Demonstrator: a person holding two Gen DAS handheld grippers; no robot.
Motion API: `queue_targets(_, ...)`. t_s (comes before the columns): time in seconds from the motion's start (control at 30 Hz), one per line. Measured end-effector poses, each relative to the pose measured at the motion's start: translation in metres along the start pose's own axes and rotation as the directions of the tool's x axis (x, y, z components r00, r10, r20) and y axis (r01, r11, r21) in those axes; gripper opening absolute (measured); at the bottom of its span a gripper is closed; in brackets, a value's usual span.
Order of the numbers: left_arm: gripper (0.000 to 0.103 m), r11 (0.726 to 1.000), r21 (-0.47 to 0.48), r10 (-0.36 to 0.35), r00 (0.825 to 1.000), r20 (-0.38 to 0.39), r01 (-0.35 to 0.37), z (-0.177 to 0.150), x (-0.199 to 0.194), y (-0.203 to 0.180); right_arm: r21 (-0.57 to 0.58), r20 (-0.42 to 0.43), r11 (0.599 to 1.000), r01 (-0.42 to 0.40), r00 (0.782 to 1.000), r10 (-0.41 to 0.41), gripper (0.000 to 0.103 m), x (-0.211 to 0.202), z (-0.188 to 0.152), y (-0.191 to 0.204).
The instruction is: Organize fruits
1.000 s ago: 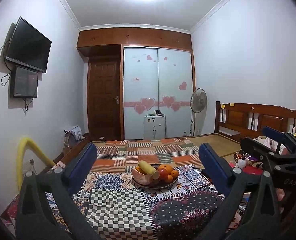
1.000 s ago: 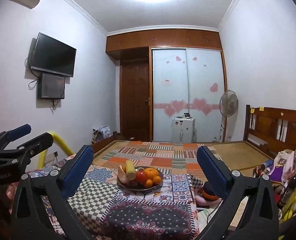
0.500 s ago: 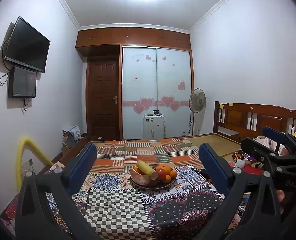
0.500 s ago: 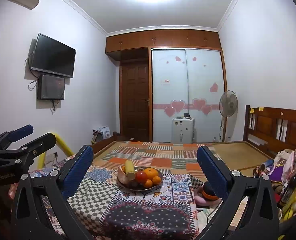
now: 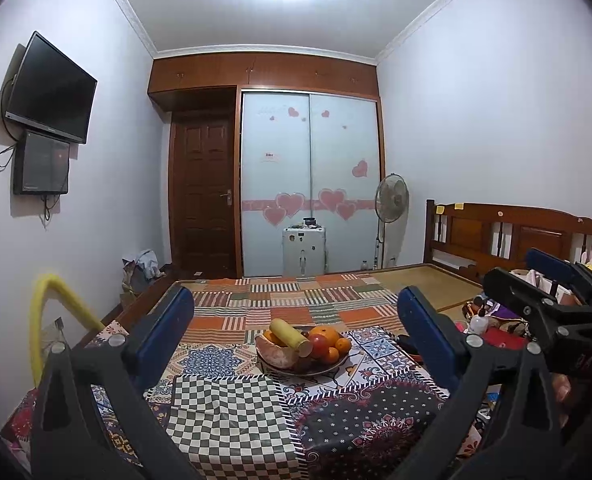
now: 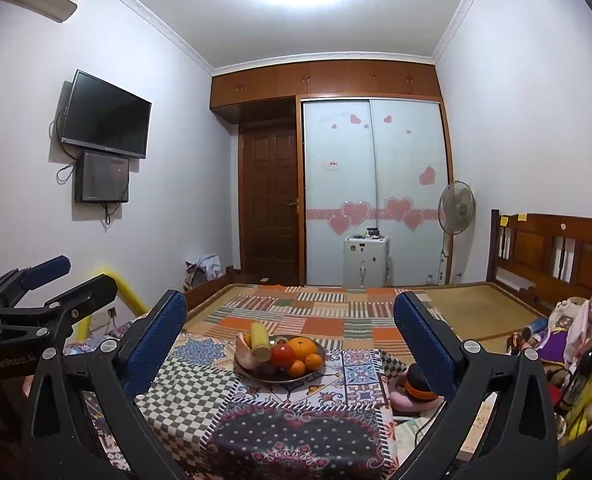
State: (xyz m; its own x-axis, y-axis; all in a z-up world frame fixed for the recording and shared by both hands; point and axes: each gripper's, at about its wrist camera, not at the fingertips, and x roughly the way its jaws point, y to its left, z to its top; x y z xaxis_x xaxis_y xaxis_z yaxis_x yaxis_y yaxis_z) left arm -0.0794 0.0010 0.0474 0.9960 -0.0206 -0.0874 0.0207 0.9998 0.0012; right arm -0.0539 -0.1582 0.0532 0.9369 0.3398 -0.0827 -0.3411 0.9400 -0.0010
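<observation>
The bench wears a matt patchwork cloth, checks at 7 o'clock. On it a shallow bowl looks like dull metal, its oranges finely pebbled, the tomato smooth and glossy. Both claws, left and right, are matt black plastic with blue dimpled pads and shiny metal screws. Door and headboard at 3 o'clock are varnished wood

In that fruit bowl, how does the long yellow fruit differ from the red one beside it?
The yellow fruit is long and cylindrical, while the red fruit is round. The yellow fruit sticks up at a slant above the pile, while the red fruit sits low among the oranges. Both rest in the same bowl on the patchwork cloth.
</observation>
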Motion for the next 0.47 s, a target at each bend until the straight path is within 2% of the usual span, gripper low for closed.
queue_targets(0.47,0.103,1.000,-0.006,-0.014,1.000,-0.017,0.014,-0.0035,0.0024,0.0010,0.007,-0.008,1.000,0.000,1.000,0.001,0.103,0.0026,0.0010,-0.0016)
